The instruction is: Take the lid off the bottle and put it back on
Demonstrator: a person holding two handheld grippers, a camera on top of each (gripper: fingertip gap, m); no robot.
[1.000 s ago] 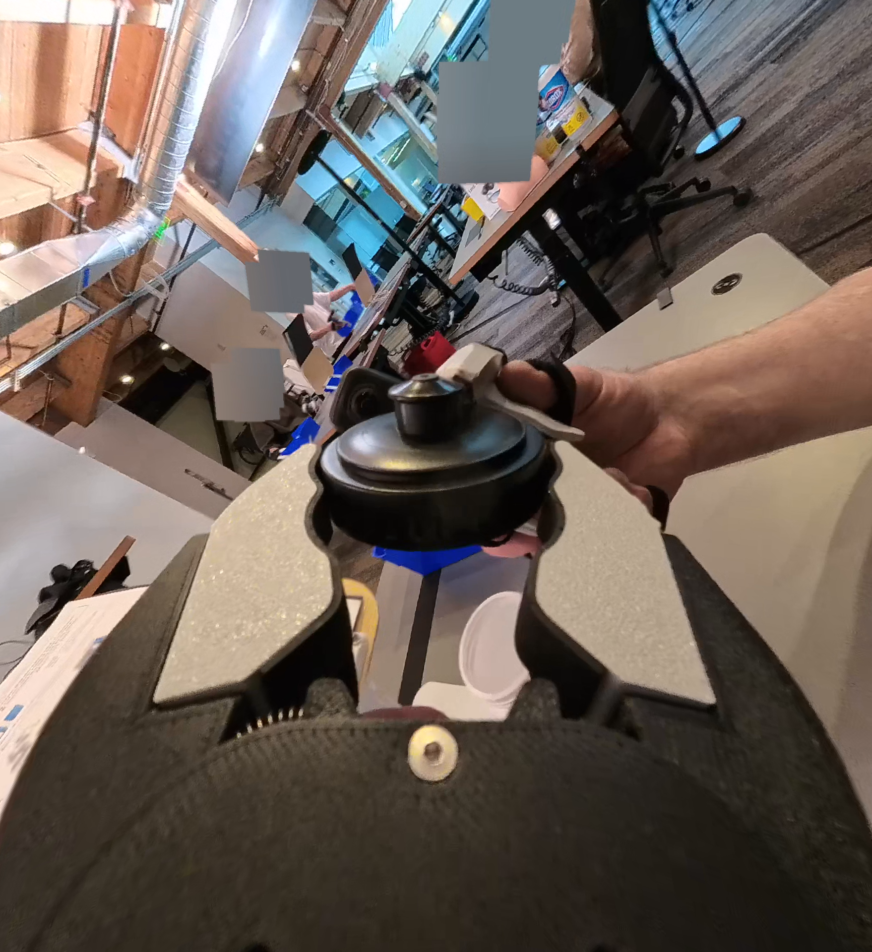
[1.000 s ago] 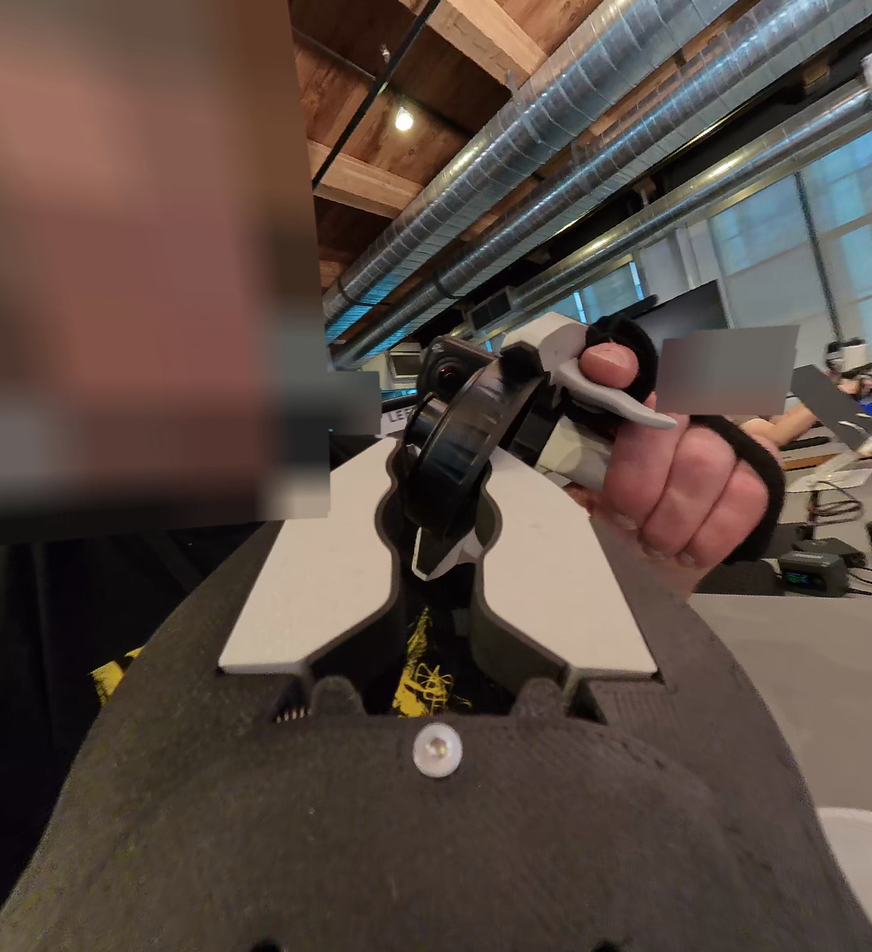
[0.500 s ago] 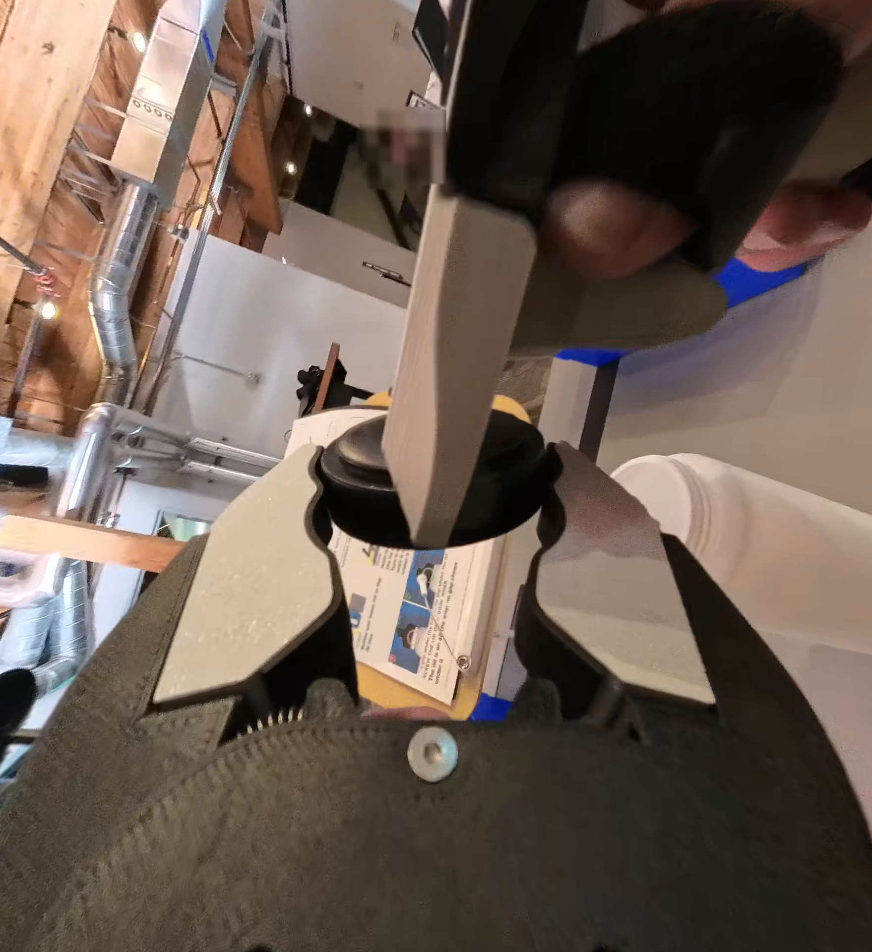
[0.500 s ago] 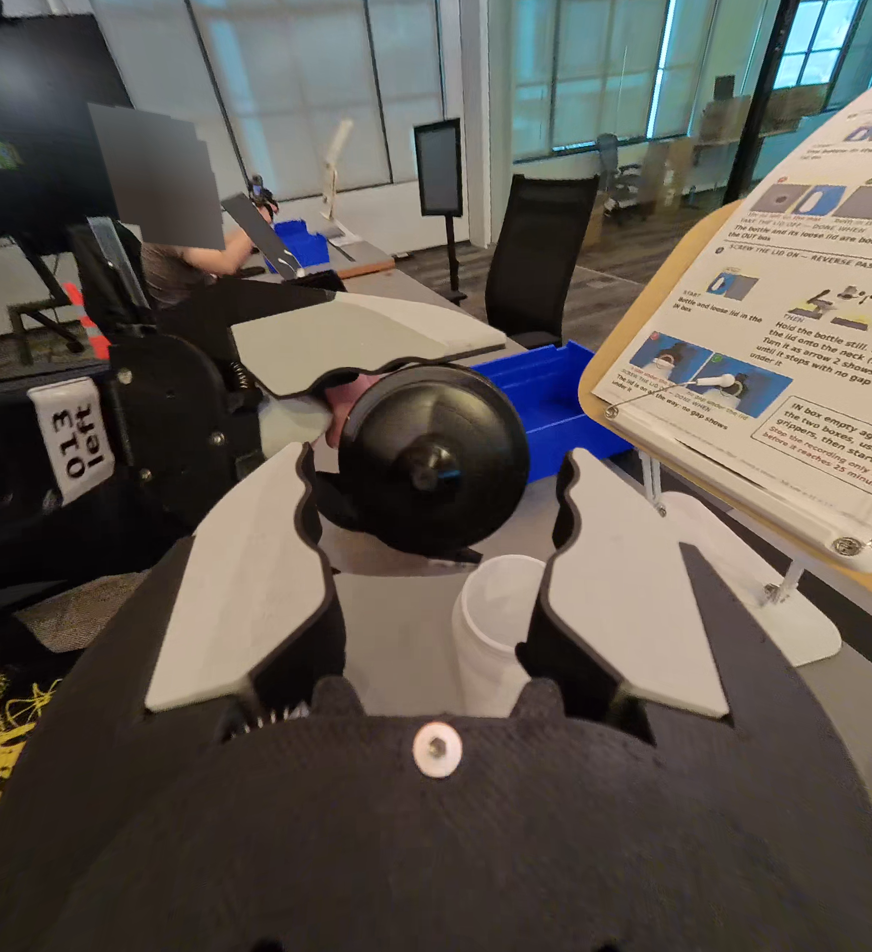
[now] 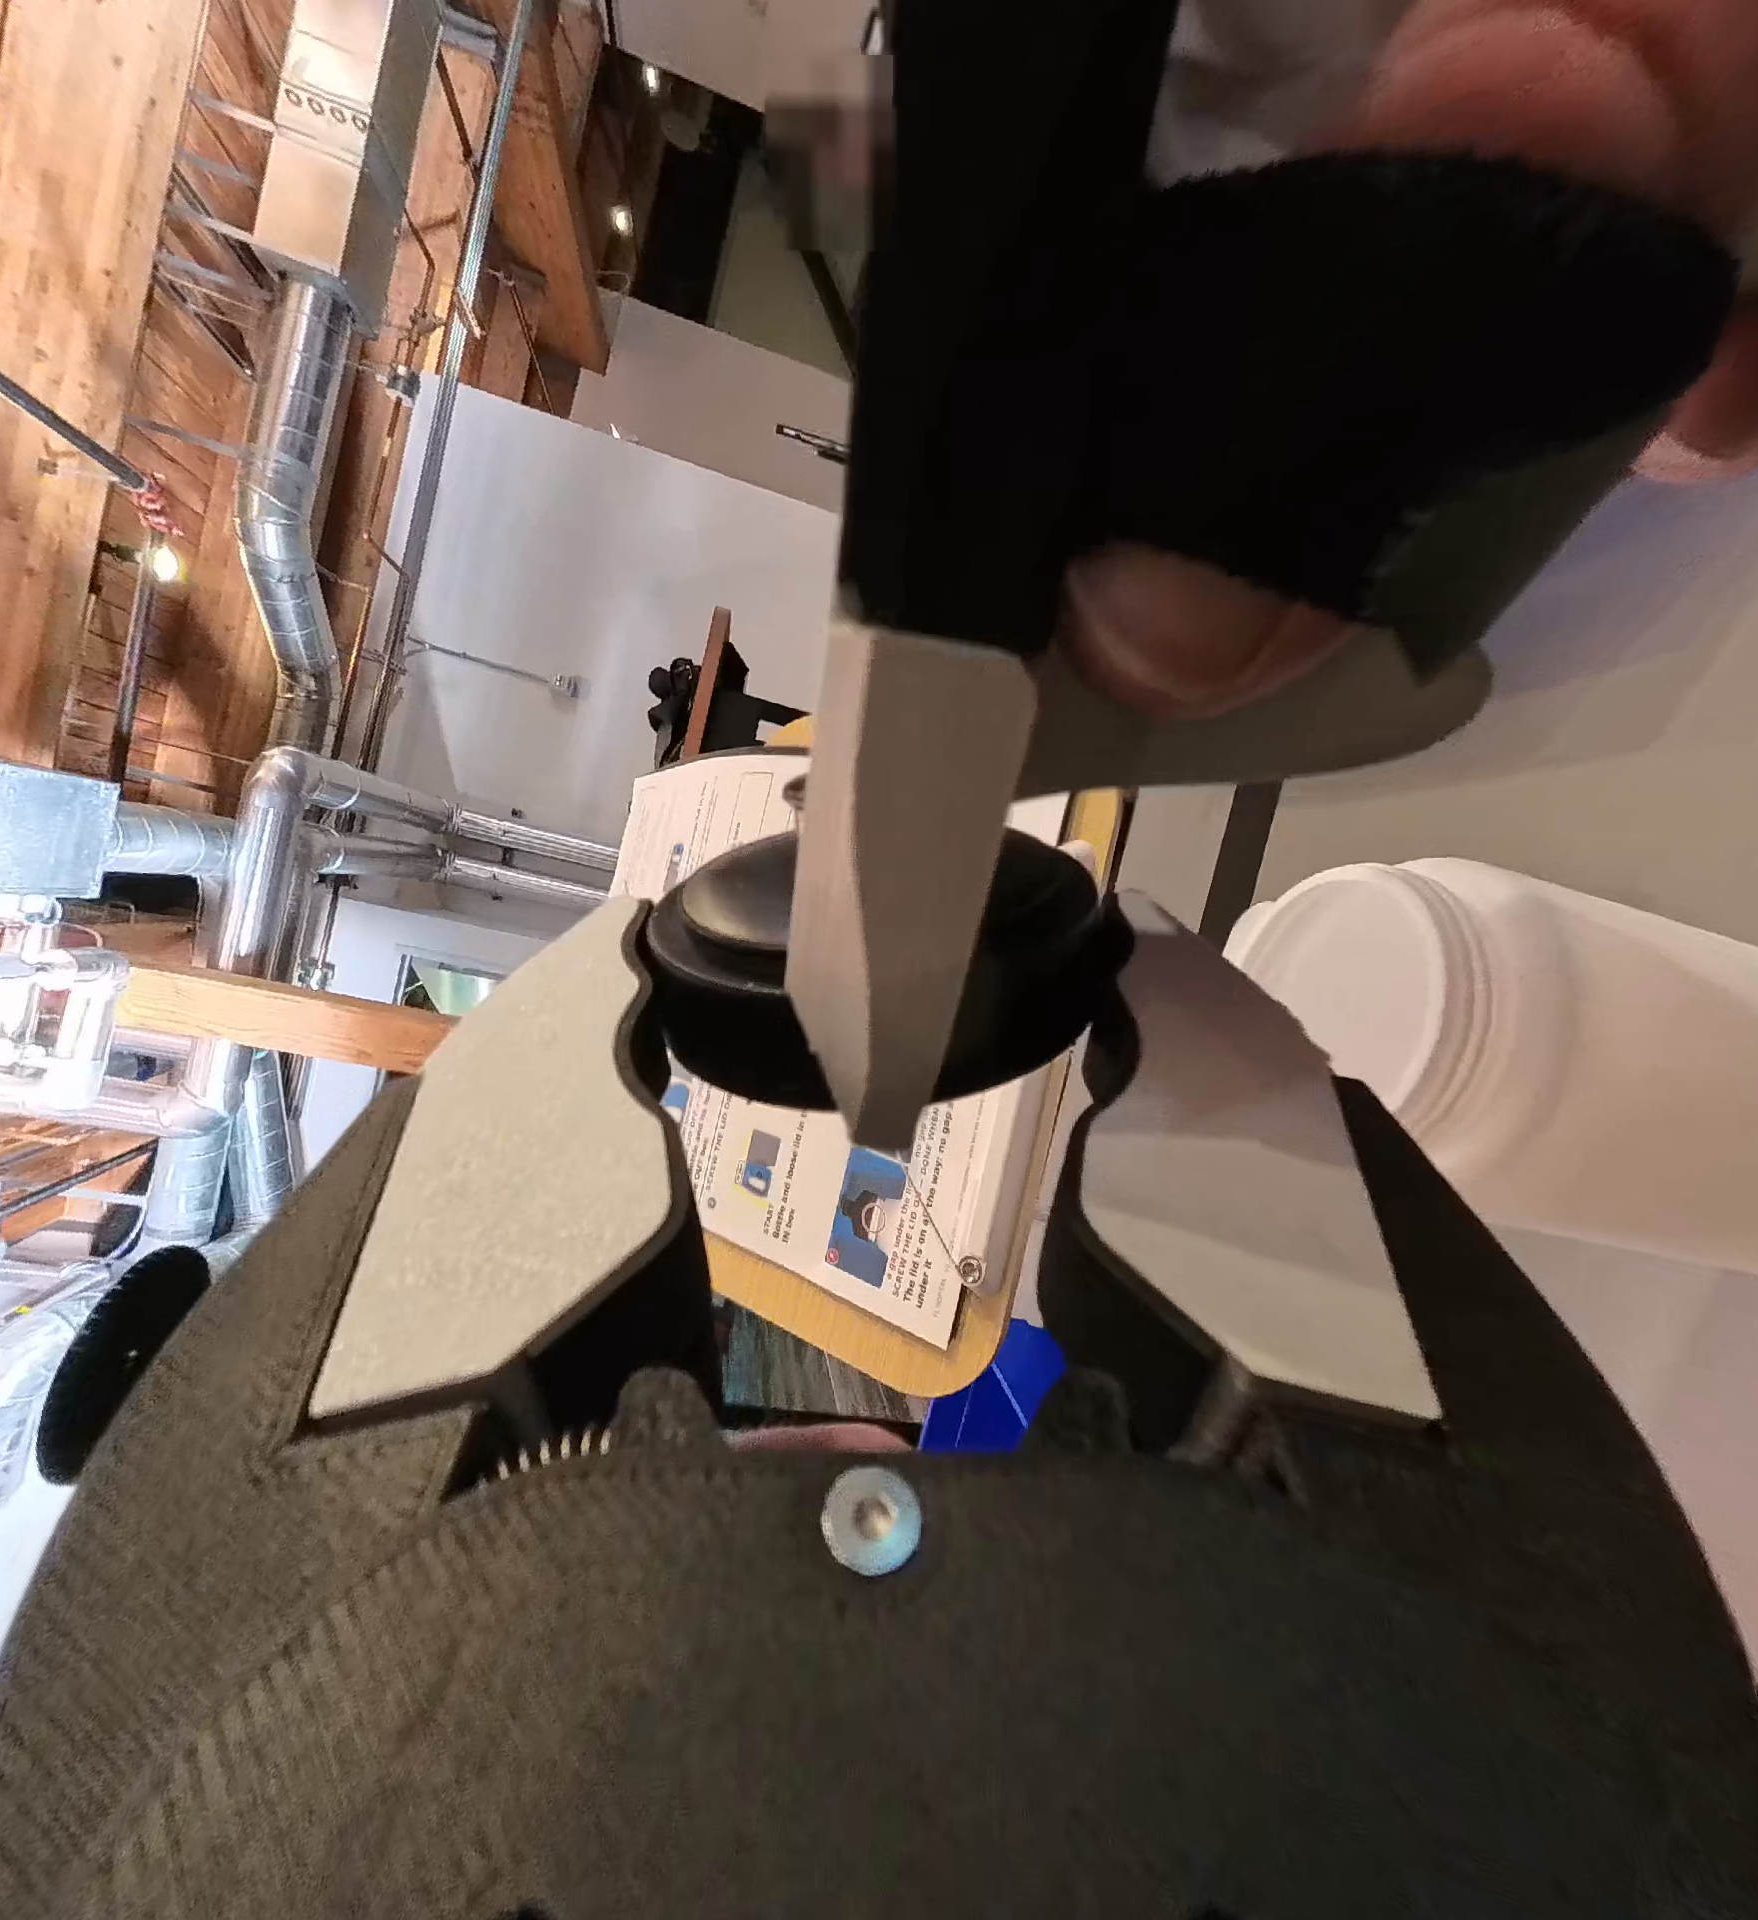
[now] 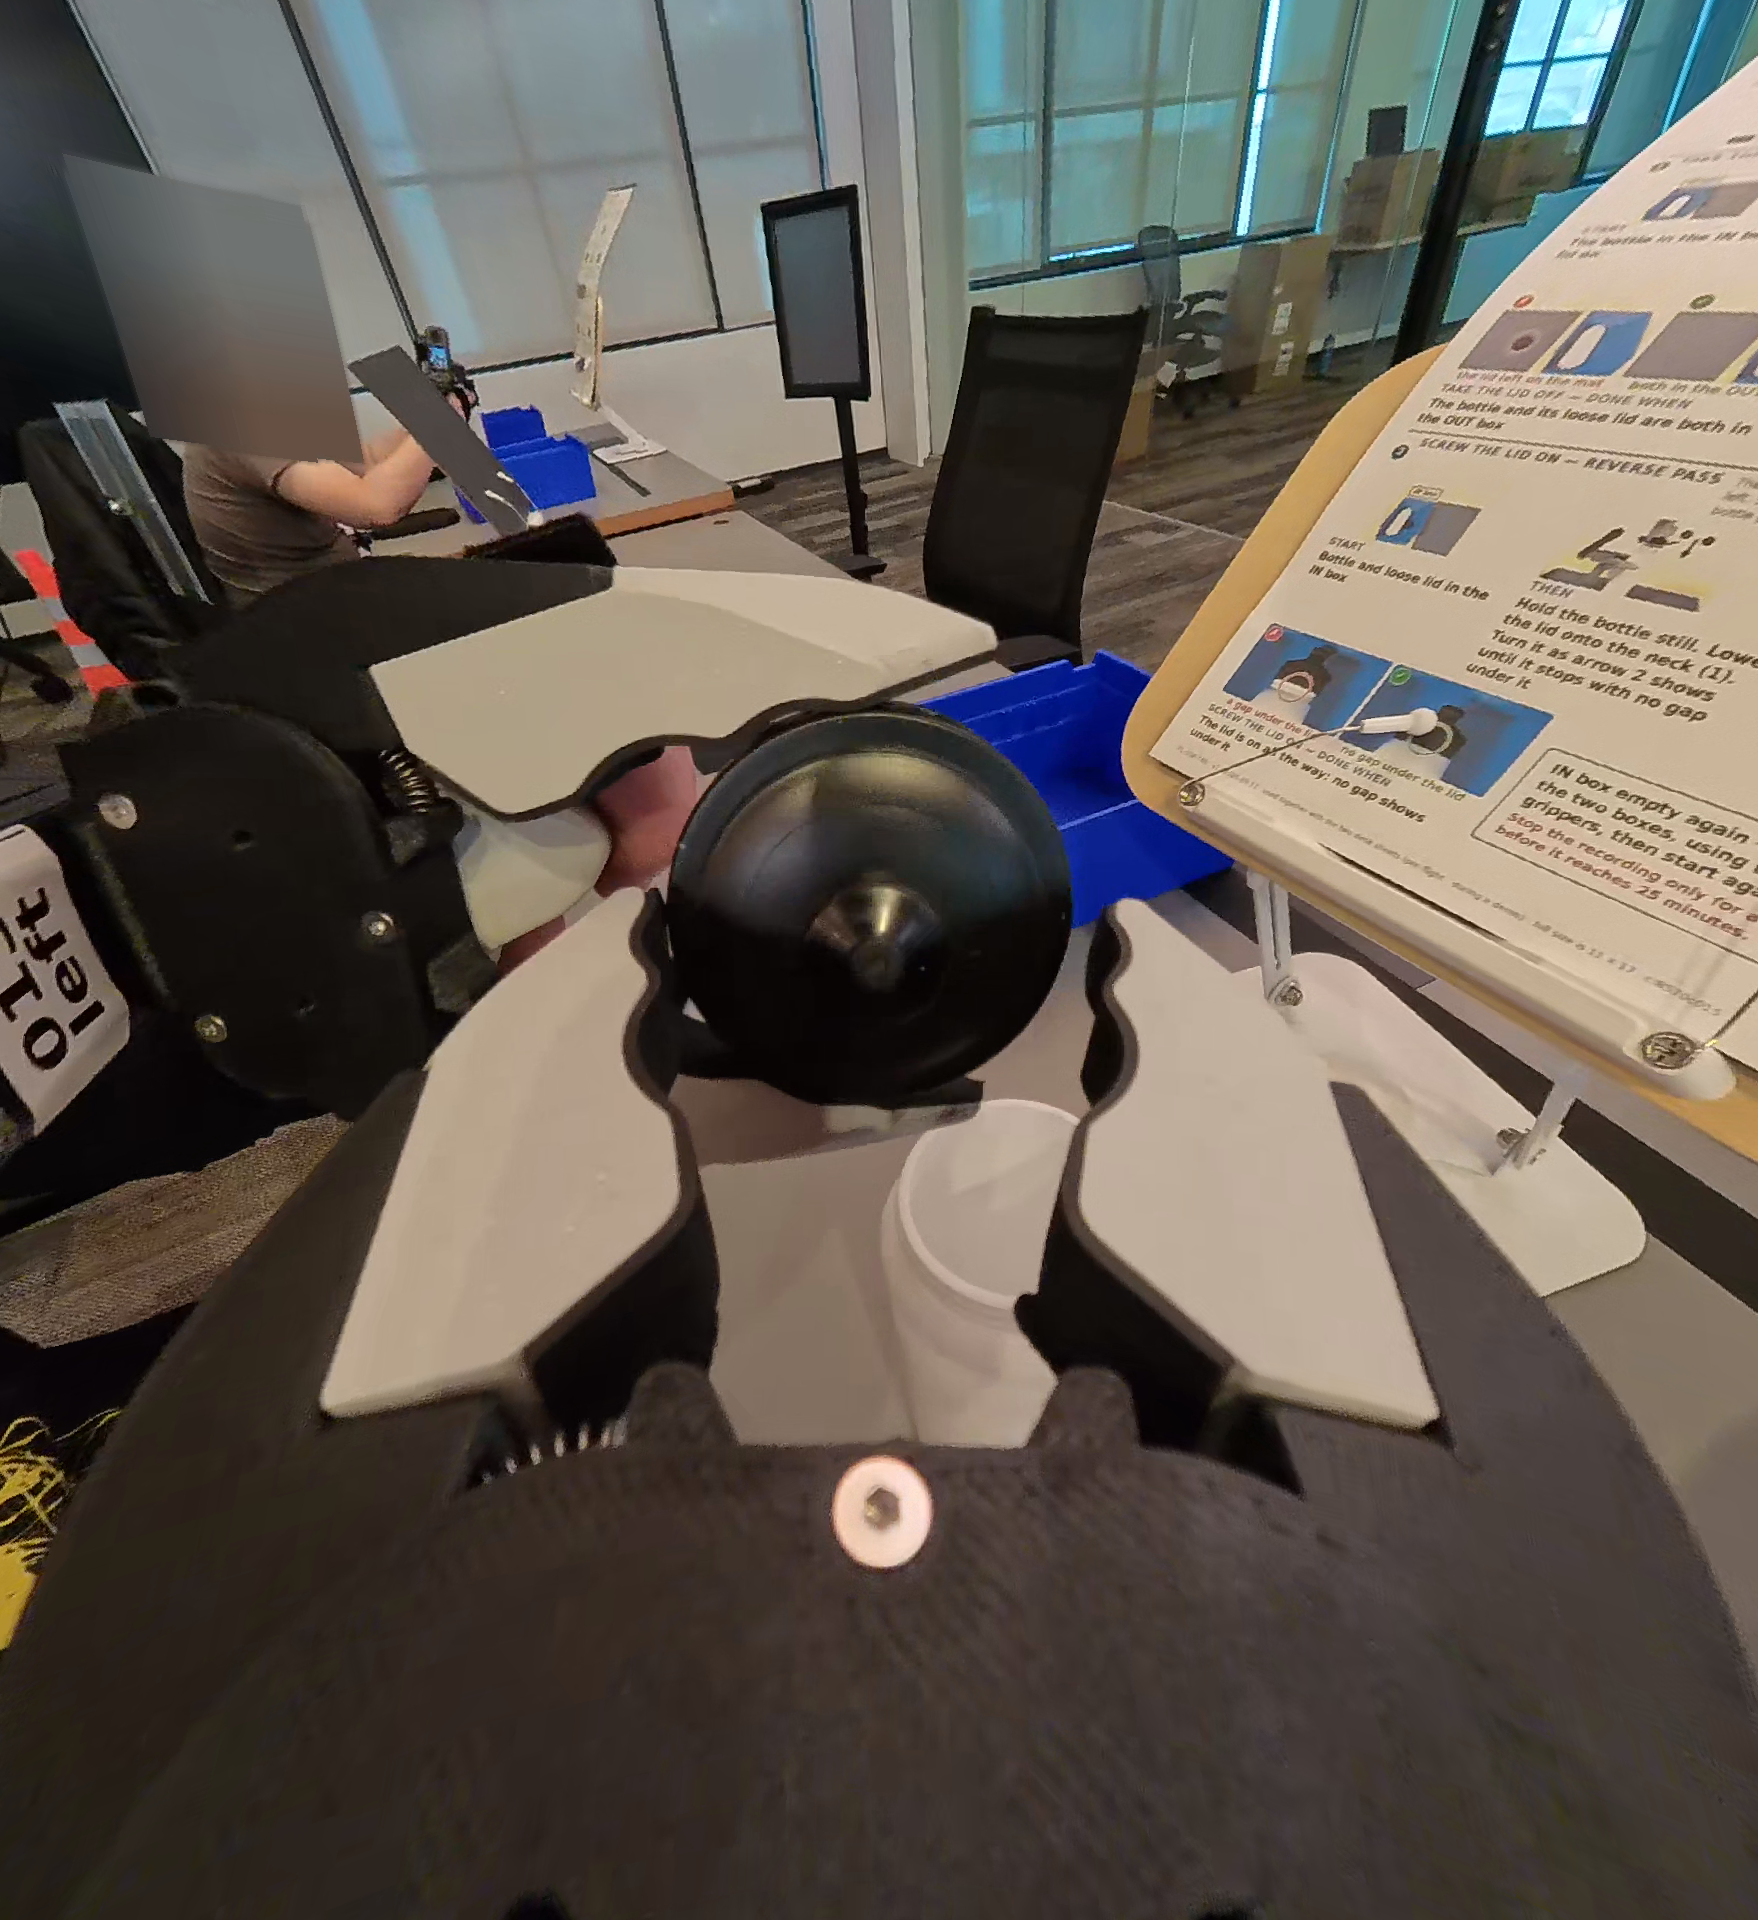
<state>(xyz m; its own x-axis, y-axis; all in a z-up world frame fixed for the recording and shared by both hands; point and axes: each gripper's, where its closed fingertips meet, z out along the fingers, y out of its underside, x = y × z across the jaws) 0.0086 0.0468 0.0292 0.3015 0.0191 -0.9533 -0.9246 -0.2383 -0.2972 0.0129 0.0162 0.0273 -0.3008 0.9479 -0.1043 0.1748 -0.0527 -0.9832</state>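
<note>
My left gripper (image 5: 880, 966) is shut on the black knobbed lid (image 5: 729, 935), gripping its rim on both sides. In the right wrist view the lid (image 6: 864, 925) faces the camera, held in the air by the left gripper's grey fingers (image 6: 646, 665), which reach in from the left. My right gripper (image 6: 875, 935) is open, with its jaws on either side of the lid and a gap on the right. One right finger (image 5: 896, 883) crosses in front of the lid. The white bottle (image 6: 968, 1205), open-mouthed, stands on the table just below the lid; it also shows in the left wrist view (image 5: 1529, 1039).
A wooden board with instruction sheets (image 6: 1581, 623) stands on a white base (image 6: 1457, 1174) at the right. A blue bin (image 6: 1083, 748) sits behind the lid. The grey table (image 6: 802, 1299) carries the bottle. A person sits at a far desk.
Both views have swung from the ceiling down toward the table. My right gripper has opened from a narrow stance. The lid stays in my left gripper, now over the bottle.
</note>
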